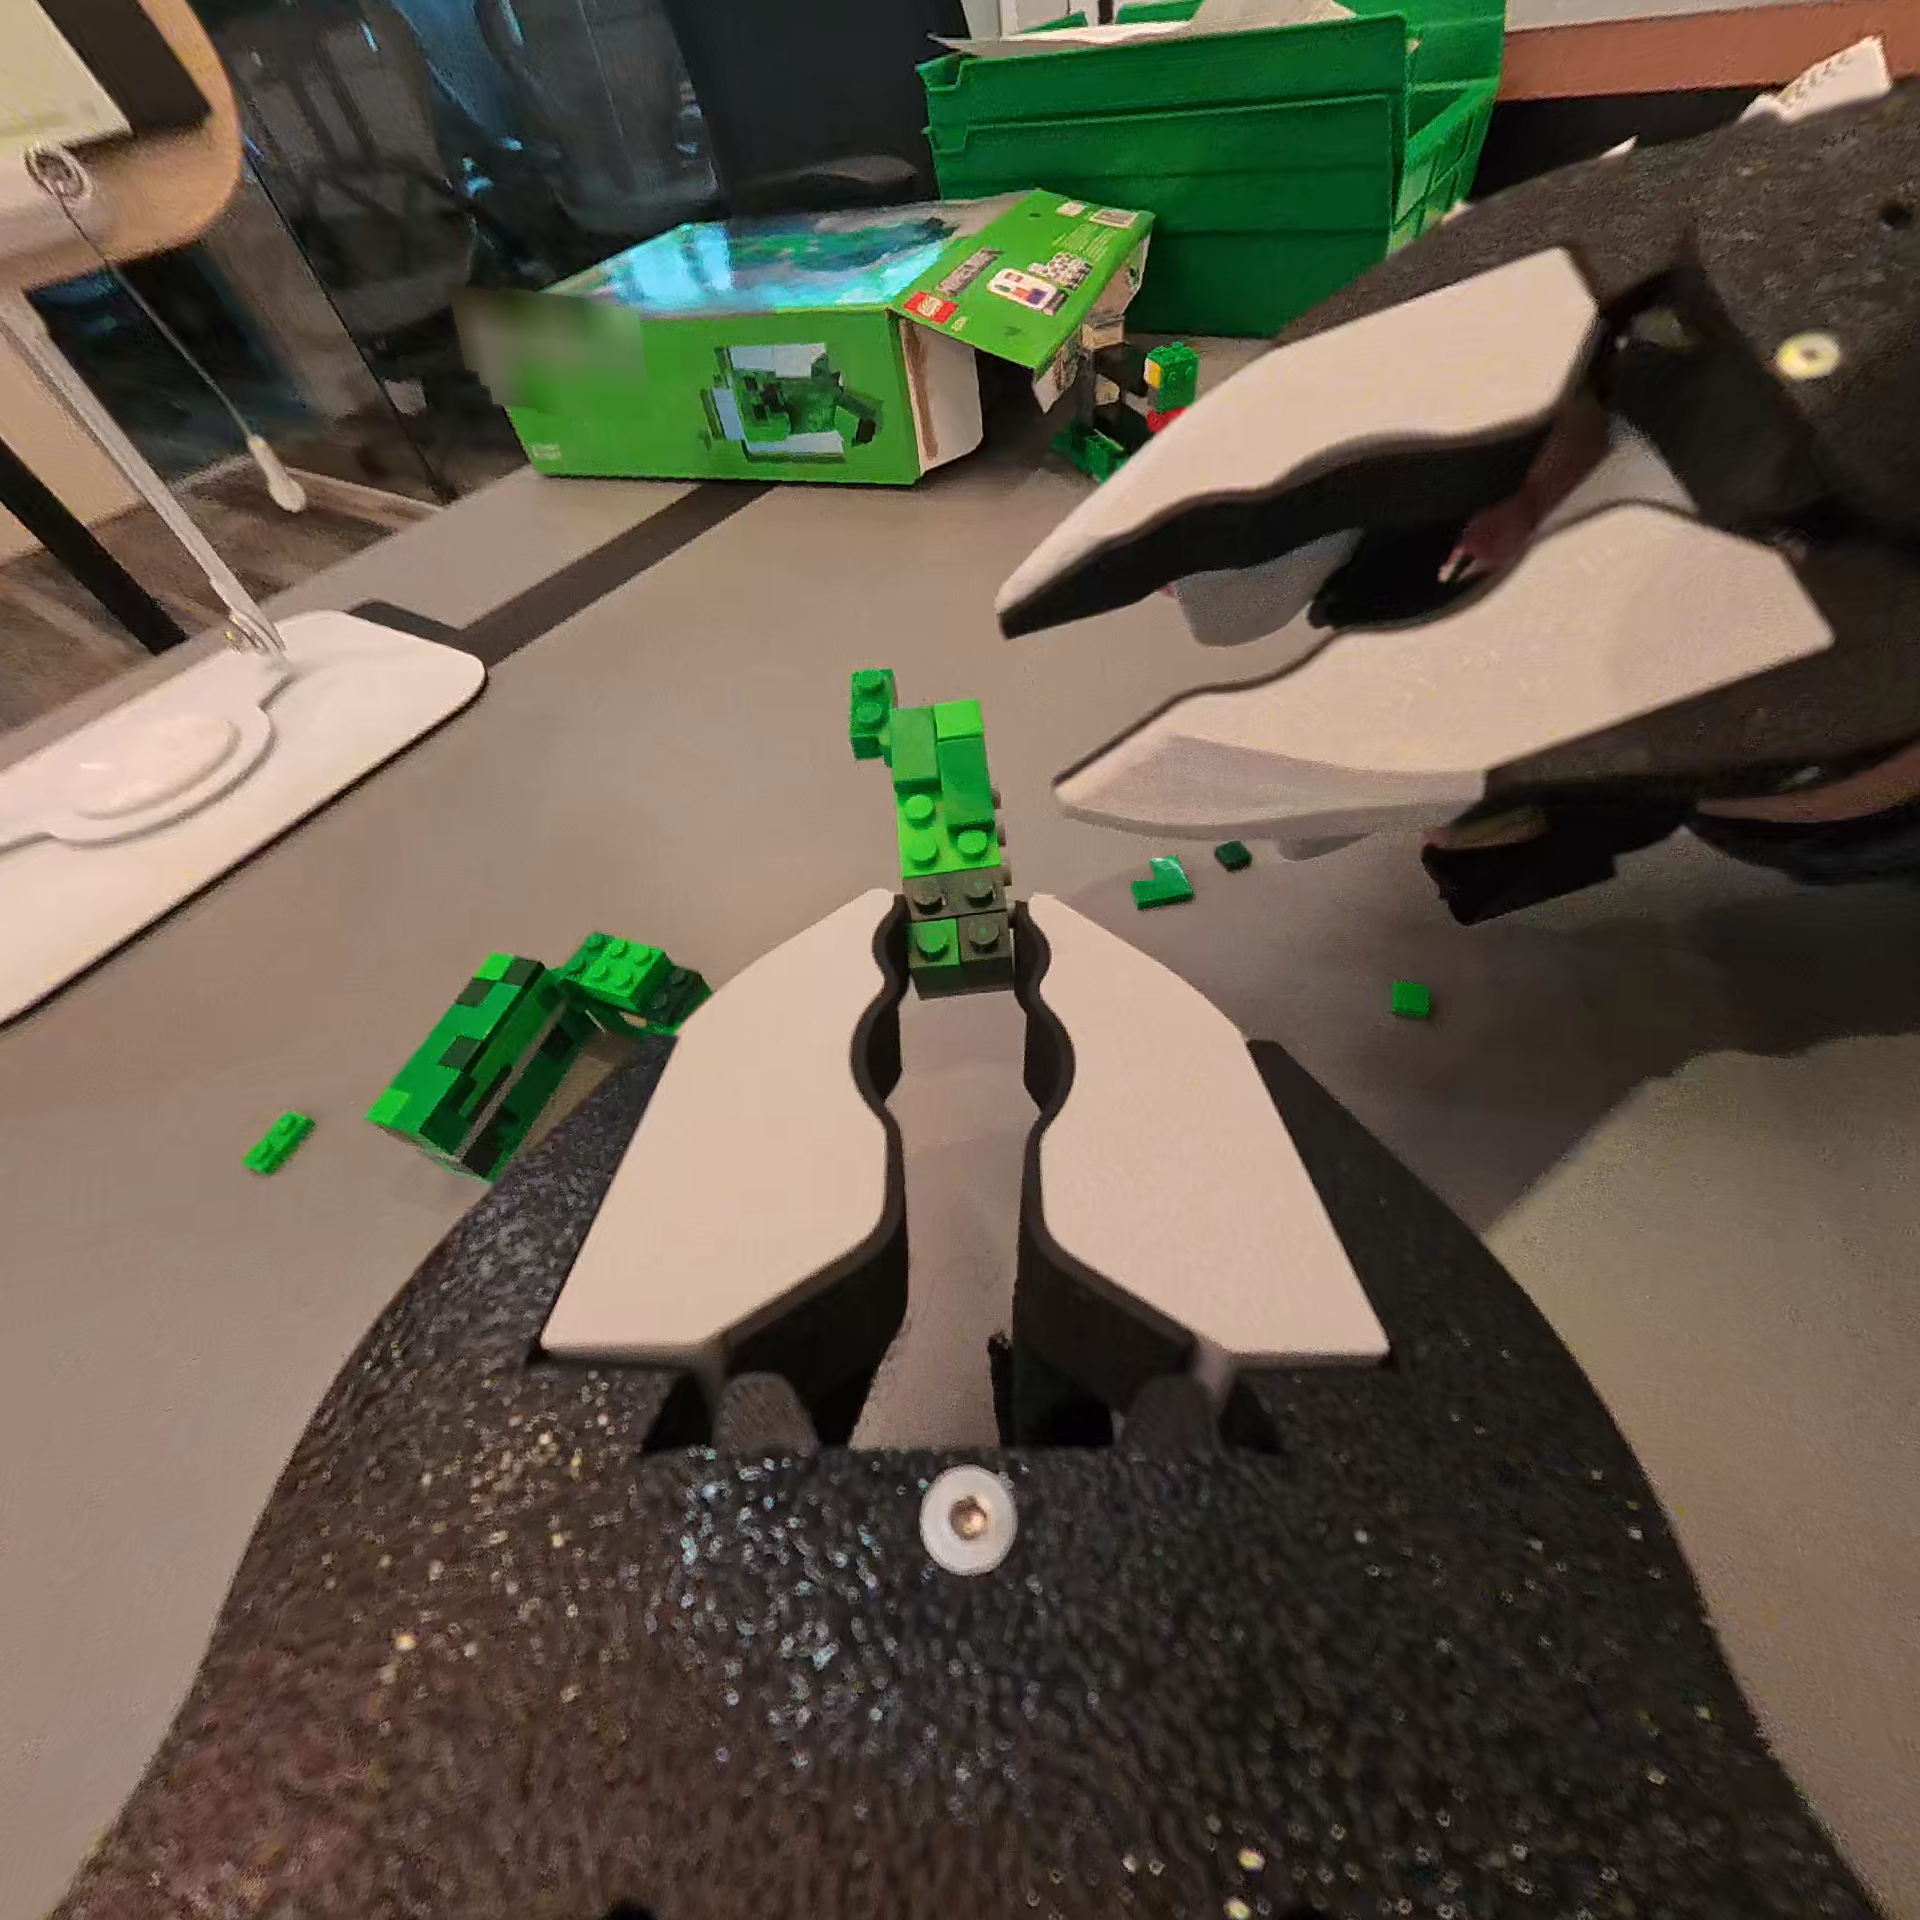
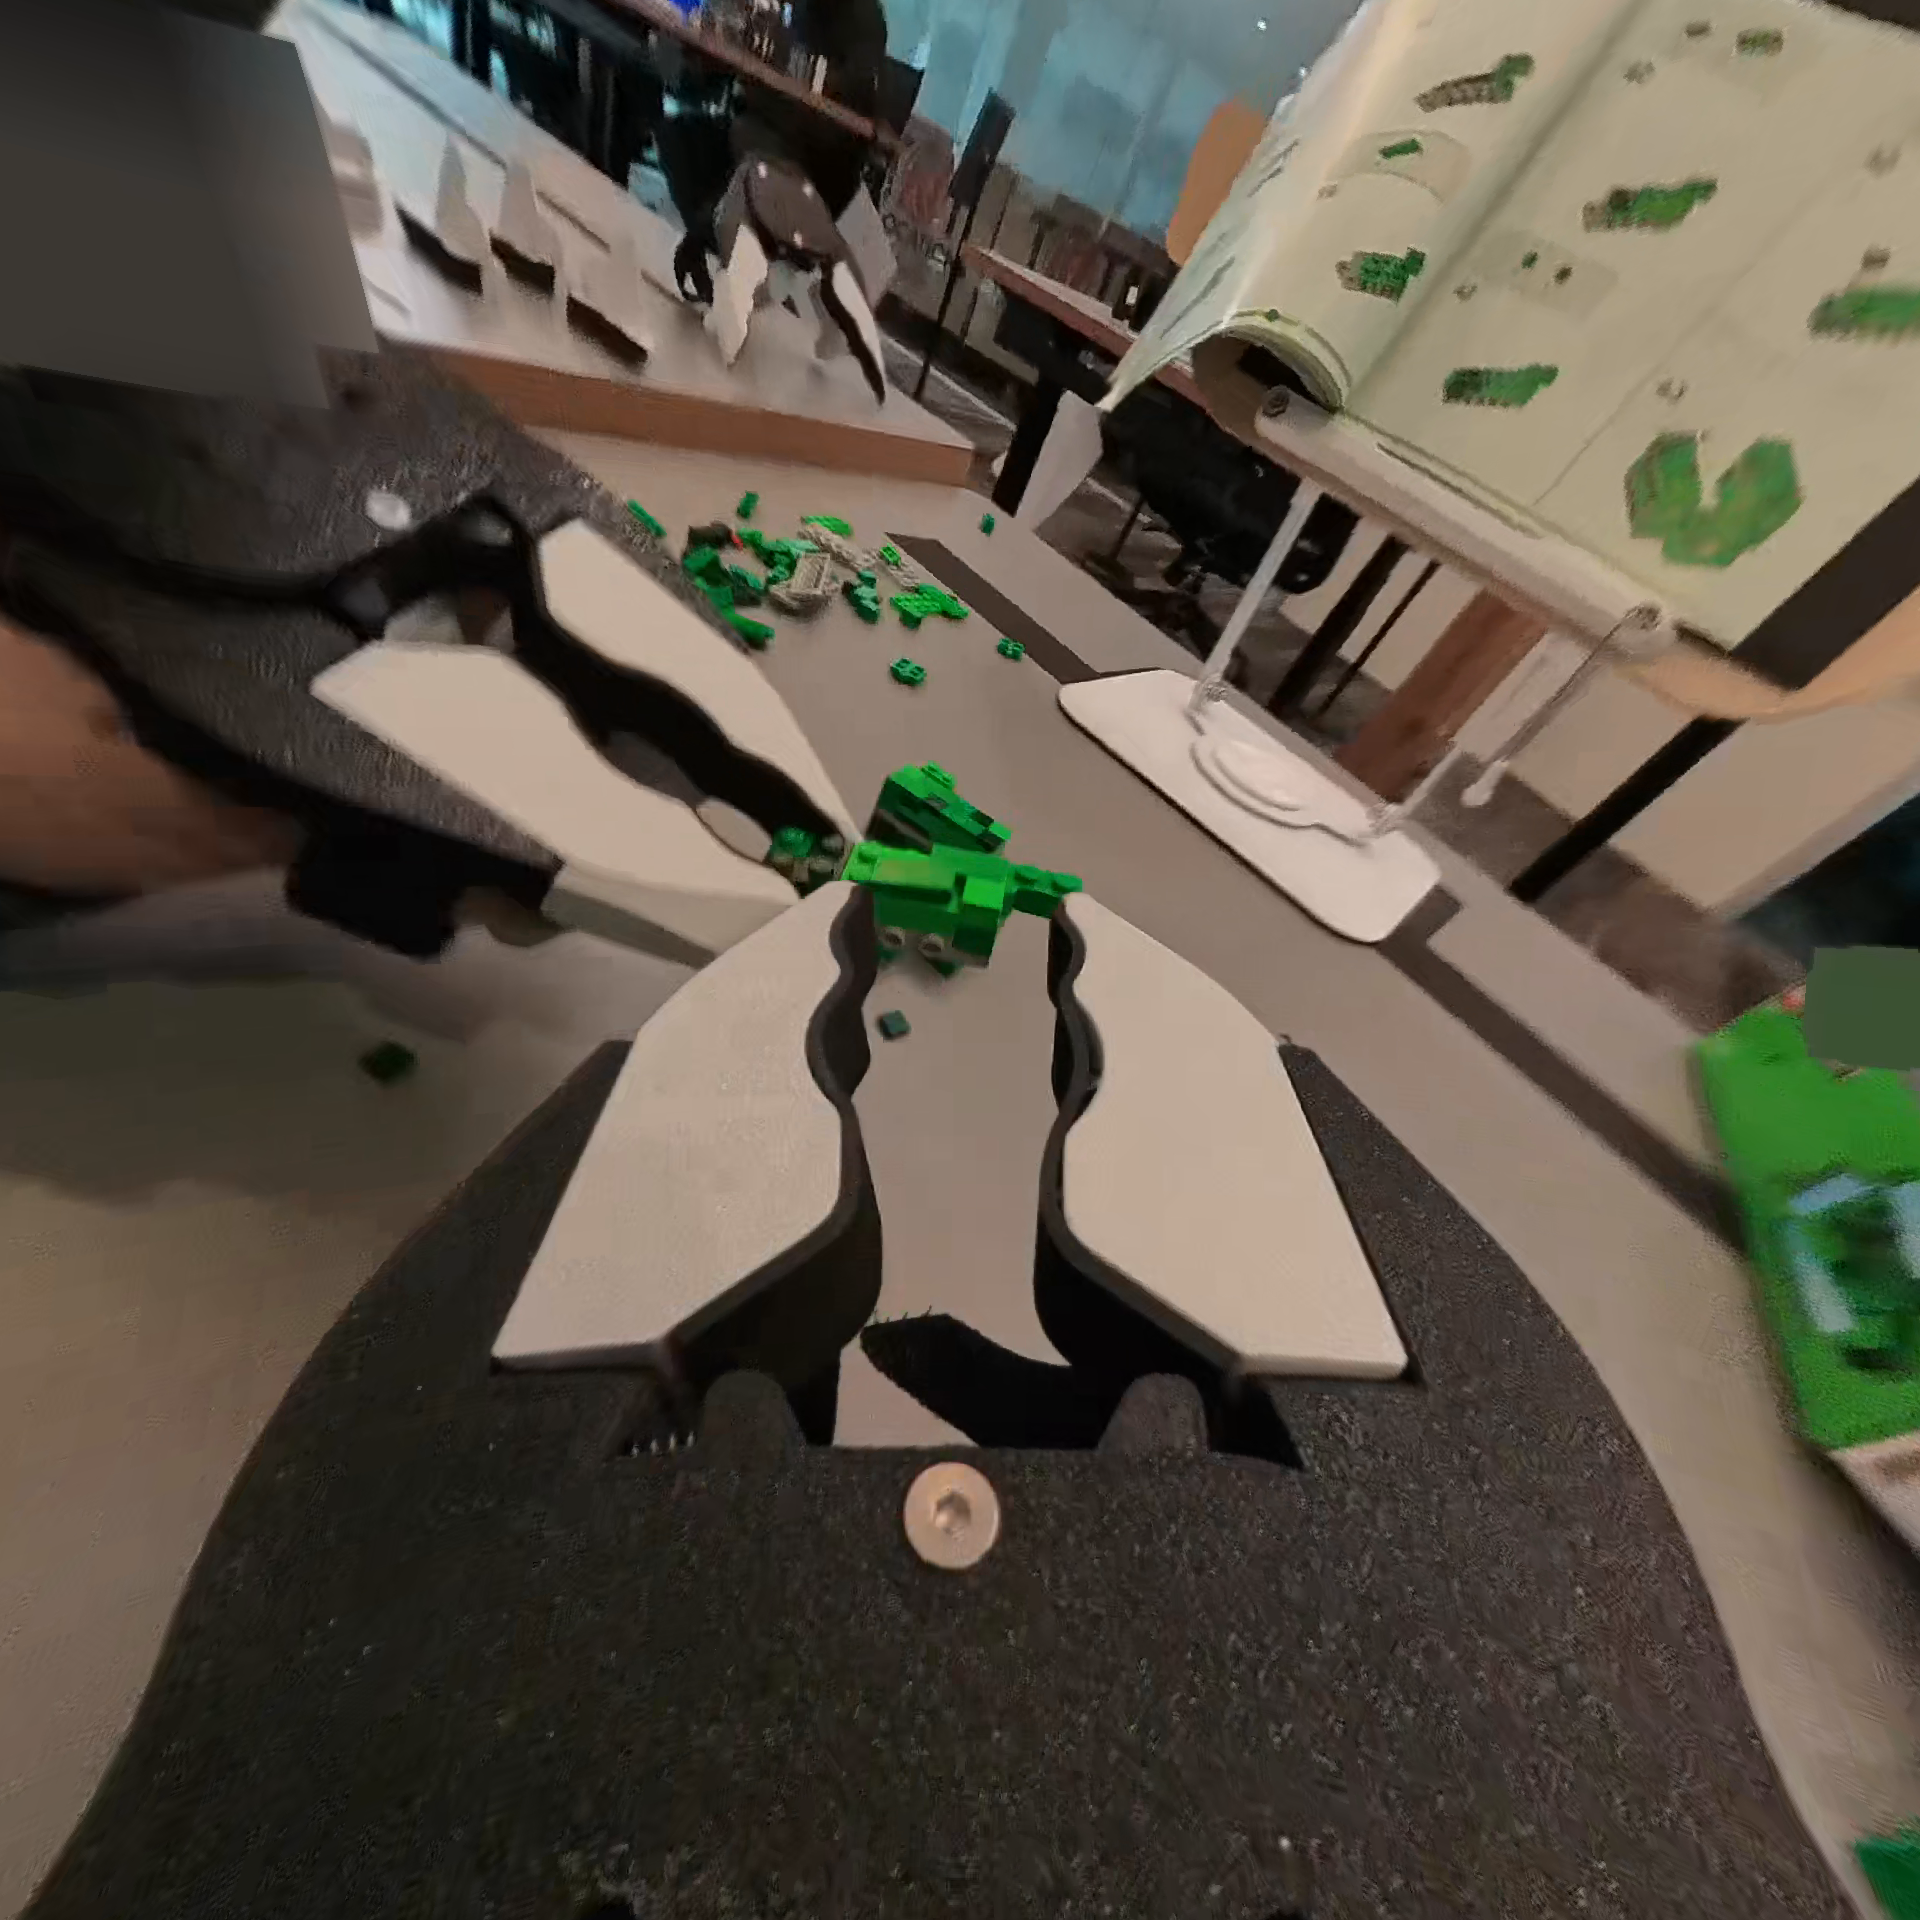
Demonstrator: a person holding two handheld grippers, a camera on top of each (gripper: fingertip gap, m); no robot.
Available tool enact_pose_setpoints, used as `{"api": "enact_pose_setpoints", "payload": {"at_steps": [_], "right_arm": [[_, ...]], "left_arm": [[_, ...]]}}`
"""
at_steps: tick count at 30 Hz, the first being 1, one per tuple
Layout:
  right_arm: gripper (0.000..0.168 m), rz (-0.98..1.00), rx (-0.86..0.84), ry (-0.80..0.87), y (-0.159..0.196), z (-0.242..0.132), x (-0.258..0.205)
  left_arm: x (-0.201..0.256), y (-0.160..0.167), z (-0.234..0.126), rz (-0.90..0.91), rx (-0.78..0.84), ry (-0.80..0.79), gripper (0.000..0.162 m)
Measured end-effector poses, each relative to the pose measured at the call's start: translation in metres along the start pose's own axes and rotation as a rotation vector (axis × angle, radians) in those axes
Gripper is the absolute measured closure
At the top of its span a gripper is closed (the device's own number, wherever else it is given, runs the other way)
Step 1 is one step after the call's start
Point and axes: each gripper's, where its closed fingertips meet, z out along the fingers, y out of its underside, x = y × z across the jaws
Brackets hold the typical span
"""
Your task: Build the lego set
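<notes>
Your left gripper (image 1: pixel 961 925) clamps the green lego assembly (image 1: pixel 940 790) at frame centre, above the grey table (image 1: pixel 675 727) | your right gripper (image 2: pixel 951 914) gapes empty beside it, right of frame | loose bricks (image 2: pixel 810 582) upper centre.

My brick assembly (image 1: pixel 951 821) sits mid-table; the lego box (image 1: pixel 790 364) lies behind it, bins (image 1: pixel 1174 156) at the far edge.

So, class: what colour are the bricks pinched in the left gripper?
Dark green bricks, under brighter green ones; left wrist view.
</notes>
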Motion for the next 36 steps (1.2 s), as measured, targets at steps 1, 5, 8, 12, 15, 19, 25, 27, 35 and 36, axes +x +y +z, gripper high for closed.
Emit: {"api": "enact_pose_setpoints", "payload": {"at_steps": [1,5,8,12,15,19,25,27,35,36], "right_arm": [[0.136,0.041,-0.002,-0.011,-0.0005,0.0016,-0.0001],[0.135,0.104,-0.015,-0.04,0.0015,0.0068,-0.0035],[0.14,0.105,-0.01,-0.052,0.0006,0.0073,-0.0059],[0.14,0.099,-0.008,-0.05,-0.0003,0.0069,-0.0058],[0.14,0.122,-0.005,-0.062,-0.0005,0.0061,-0.0056],[0.145,0.161,0.014,-0.071,-0.0032,0.0045,-0.003],[0.145,0.102,0.011,-0.059,-0.0043,0.004,-0.0026],[0.142,0.121,0.008,-0.064,-0.0044,0.0047,-0.0037],[0.141,0.064,-0.015,-0.021,-0.0052,0.0067,-0.004],[0.141,0.068,-0.015,-0.024,-0.0052,0.0066,-0.0039]], "left_arm": [[0.0008,-0.0005,0.0001,0.02,0.004,-0.008,0.144],[0.0043,-0.0034,0.0,0.058,0.016,-0.015,0.144],[0.0041,-0.0039,-0.0004,0.067,0.018,-0.019,0.144],[0.004,-0.0048,-0.0012,0.077,0.025,-0.02,0.144],[0.0046,-0.0055,-0.0015,0.081,0.028,-0.019,0.144],[0.0054,-0.0059,-0.0018,0.08,0.031,-0.017,0.144],[0.0058,-0.006,-0.0018,0.078,0.028,-0.017,0.144],[0.0059,-0.0065,-0.0021,0.086,0.03,-0.02,0.144],[0.0087,-0.0085,-0.0031,0.139,0.032,-0.041,0.144],[0.009,-0.0087,-0.0031,0.132,0.035,-0.037,0.144]]}}
